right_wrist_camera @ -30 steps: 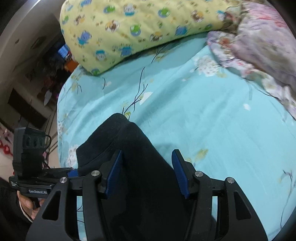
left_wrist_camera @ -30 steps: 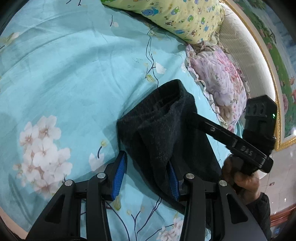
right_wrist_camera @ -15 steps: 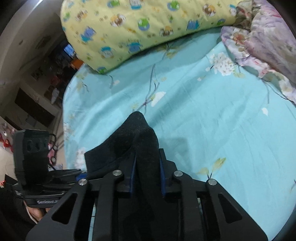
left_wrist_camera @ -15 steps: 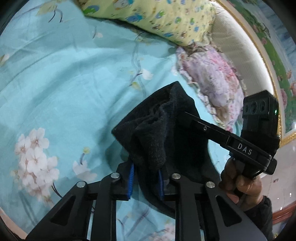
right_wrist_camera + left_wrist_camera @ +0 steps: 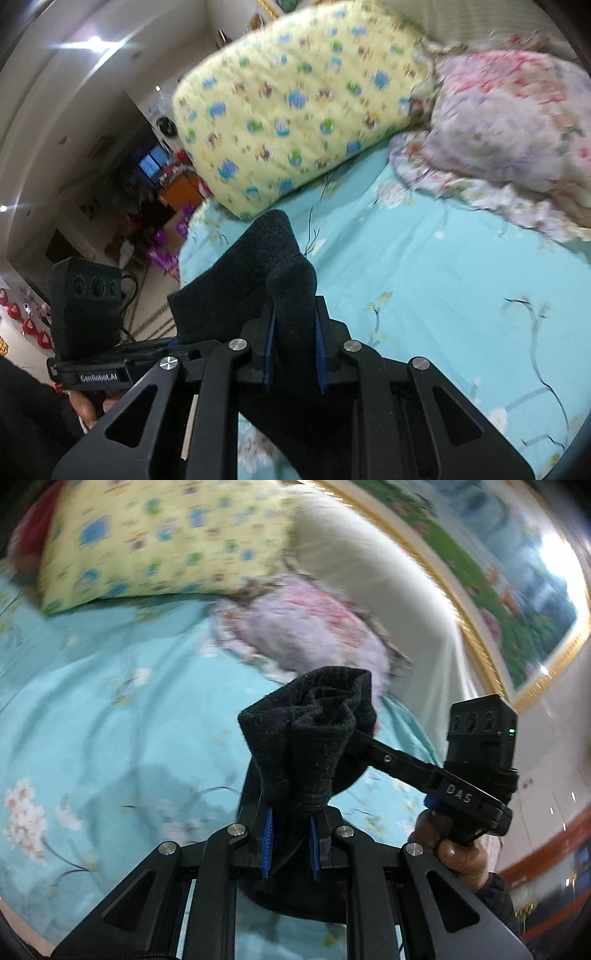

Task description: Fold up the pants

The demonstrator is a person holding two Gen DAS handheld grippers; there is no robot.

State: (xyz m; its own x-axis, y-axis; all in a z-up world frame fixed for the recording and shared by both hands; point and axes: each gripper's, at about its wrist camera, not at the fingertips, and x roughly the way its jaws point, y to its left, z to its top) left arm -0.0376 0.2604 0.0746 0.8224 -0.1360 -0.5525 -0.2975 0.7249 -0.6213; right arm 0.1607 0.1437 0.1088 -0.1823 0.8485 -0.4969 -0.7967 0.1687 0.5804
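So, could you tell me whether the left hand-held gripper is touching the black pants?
Touching. In the left wrist view, the left hand-held gripper has its jaws closing on the bunched black pants, blue pads against the fabric on both sides.

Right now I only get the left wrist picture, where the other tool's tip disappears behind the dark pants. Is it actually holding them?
Observer: Yes. In the right wrist view, the right gripper has its jaws pinched on a thick fold of the pants.
Operator: Can you see the hand behind my camera?
Observer: Yes, the left hand shows at the lower left, wrapped around a black handle.
Operator: What's past the bed's edge on that side?
Observer: A cluttered room, with a lit screen and boxes on the floor.
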